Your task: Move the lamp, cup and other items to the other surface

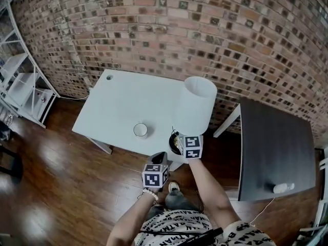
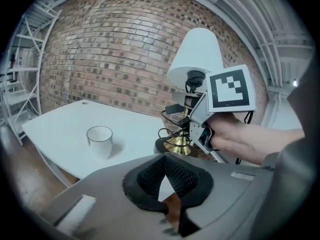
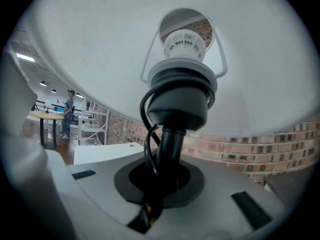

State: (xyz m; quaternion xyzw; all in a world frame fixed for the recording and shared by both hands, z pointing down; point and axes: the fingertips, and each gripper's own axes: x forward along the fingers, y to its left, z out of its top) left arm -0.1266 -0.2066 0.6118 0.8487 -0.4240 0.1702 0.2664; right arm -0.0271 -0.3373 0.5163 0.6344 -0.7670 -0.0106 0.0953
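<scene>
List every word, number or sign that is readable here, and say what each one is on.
"BATMAN": repeated print on the person's shirt. It is small and partly cut off, so the reading is likely, not certain.
Left marker cube and right marker cube: black-and-white square patterns only, no letters or numbers.
Lamp and cup: no text visible.

Room contents:
- Brick wall [image 1: 205,24], red-brown with mixed darker bricks, running behind the furniture.
- Wood floor [image 1: 51,178], dark and glossy, with soft glare patches.
- White table [image 1: 128,99] against the wall, a round hole [image 1: 109,77] near its back corner.
- Dark table [image 1: 274,142] beside it, a gap between them.
- White metal shelving [image 1: 20,86] at the left.
- Ceiling strip lights [image 3: 24,57] in an open area beyond.
</scene>
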